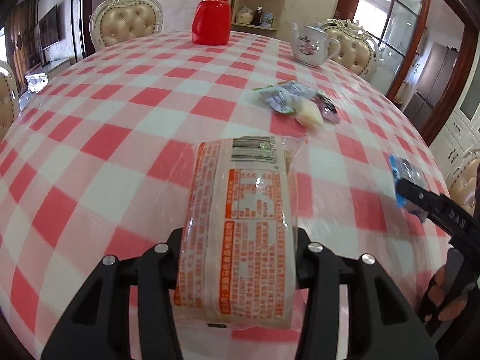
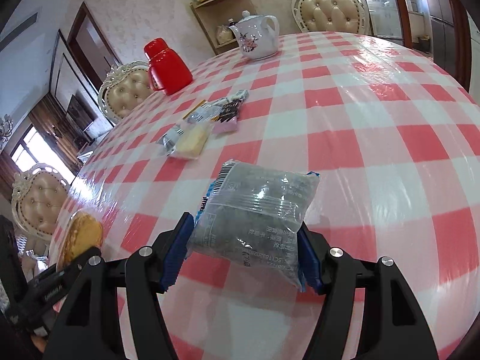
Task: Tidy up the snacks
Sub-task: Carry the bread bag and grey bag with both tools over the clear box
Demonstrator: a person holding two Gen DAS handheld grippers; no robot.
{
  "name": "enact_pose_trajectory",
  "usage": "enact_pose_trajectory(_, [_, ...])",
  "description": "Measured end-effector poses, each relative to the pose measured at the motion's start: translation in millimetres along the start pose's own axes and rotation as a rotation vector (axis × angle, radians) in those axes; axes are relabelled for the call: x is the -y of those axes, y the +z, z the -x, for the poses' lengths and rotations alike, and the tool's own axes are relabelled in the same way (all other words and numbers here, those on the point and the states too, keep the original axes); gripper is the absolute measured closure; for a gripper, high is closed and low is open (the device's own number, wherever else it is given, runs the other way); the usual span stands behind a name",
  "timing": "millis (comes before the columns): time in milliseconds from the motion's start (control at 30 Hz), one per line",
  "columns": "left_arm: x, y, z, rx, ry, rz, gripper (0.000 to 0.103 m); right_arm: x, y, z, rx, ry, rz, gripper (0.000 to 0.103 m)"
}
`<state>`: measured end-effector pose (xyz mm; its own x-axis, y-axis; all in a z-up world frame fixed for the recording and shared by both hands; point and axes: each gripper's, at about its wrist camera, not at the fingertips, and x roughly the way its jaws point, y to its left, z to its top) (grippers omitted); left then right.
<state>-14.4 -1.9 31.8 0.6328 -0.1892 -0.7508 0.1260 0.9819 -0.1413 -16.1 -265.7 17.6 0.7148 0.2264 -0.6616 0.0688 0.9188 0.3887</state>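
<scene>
Two containers stand at the far side of the checked tablecloth: a red flask with its cap on and a white flowered teapot with its lid on (contents of both hidden). Between them and the grippers lies one loose pile of small snacks, at least four little packets touching and overlapping, a pale yellow one at the near edge. Two bigger packs are up in the air. The left gripper pinches the orange-printed pastry pack across its width, barcode end sticking out past the fingertips. The right gripper squeezes a clear, blue-edged pack of grey snack between its blue pads, most of it jutting forward above the cloth.
</scene>
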Motion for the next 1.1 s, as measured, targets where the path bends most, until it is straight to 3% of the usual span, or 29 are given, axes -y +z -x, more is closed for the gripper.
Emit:
enact_pose_trajectory(600, [-2, -66, 50, 0.023, 0.027, -0.046, 0.056, -35, -48, 36, -0.02, 0.097, 0.101, 0.039])
enact_pose_trajectory(1100, [-33, -101, 88, 0.031, 0.072, -0.048, 0.056, -87, -95, 62, -0.056, 0.195, 0.254, 0.039])
